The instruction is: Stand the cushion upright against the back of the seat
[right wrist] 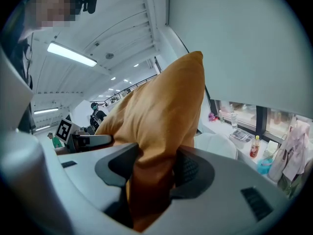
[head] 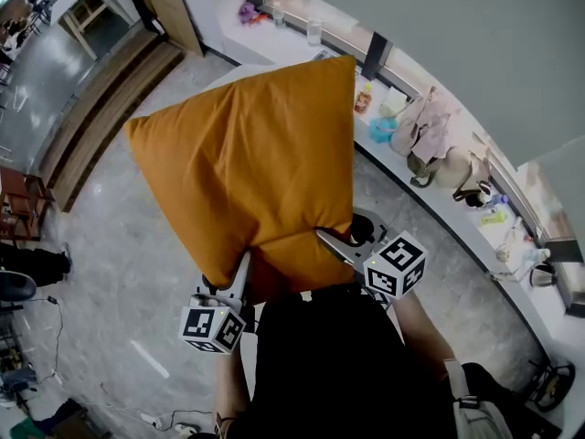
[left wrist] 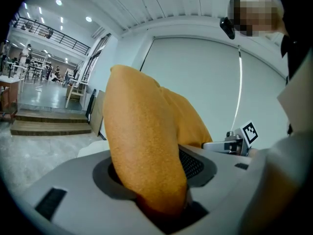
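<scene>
Your left hand-held gripper (head: pixel 236 282) and right hand-held gripper (head: pixel 331 241) both pinch the cushion (head: pixel 247 154); grip evenly, hold it vertical.

Person's in a plain black top (head: pixel 338 364) with a small black camera (left wrist: pixel 226 27) strapped up on the head. The left hand-held gripper (head: pixel 244 268) and right hand-held gripper (head: pixel 329 239) both have chunky light-grey shells with dark grey pads (left wrist: pixel 193 163) that have a mesh-like grip texture. Each one carries a white cube (head: pixel 396 265) covered in black square markers.

The cushion (right wrist: pixel 161 111) hides most of the seat (right wrist: pixel 219 146)
</scene>
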Demonstrator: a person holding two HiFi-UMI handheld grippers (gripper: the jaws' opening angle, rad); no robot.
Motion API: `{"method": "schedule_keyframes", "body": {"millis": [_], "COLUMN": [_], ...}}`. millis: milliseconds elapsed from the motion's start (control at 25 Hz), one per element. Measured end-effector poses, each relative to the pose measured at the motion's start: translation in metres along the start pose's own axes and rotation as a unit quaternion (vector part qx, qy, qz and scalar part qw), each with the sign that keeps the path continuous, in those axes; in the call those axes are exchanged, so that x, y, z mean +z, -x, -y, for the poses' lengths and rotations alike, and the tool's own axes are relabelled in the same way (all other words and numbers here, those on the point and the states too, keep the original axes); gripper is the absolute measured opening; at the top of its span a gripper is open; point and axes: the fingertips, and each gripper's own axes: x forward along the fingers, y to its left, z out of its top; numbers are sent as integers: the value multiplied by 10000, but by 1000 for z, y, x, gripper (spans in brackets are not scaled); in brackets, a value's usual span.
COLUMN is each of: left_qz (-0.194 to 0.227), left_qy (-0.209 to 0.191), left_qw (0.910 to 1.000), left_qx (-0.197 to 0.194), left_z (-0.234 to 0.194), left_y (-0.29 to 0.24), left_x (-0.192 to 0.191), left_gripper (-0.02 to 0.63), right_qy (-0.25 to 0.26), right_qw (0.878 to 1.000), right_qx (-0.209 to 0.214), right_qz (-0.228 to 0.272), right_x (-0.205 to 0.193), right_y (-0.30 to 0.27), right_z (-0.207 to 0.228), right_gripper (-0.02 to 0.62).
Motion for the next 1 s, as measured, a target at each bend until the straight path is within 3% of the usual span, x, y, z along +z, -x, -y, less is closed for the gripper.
{"method": "schedule_keyframes", "body": {"millis": [480,1000], "left_qz": [176,-381], "left_qy": [-337,-63], "left_qw": [9982,9938], "left_qx": [-456,-1039], "left_z": [-90,-147], "left_y": [-30,-48], "left_x": [73,57], "left_gripper": [252,252], "right_qy": [100,-352], "right_qw": [9988,9937], "right_qx": [-379,-1063], "right_qz": [299,-43], "right_x": [57,35], "right_y": [-90,-130], "right_z": [-13,-25], "right_gripper": [227,229]}}
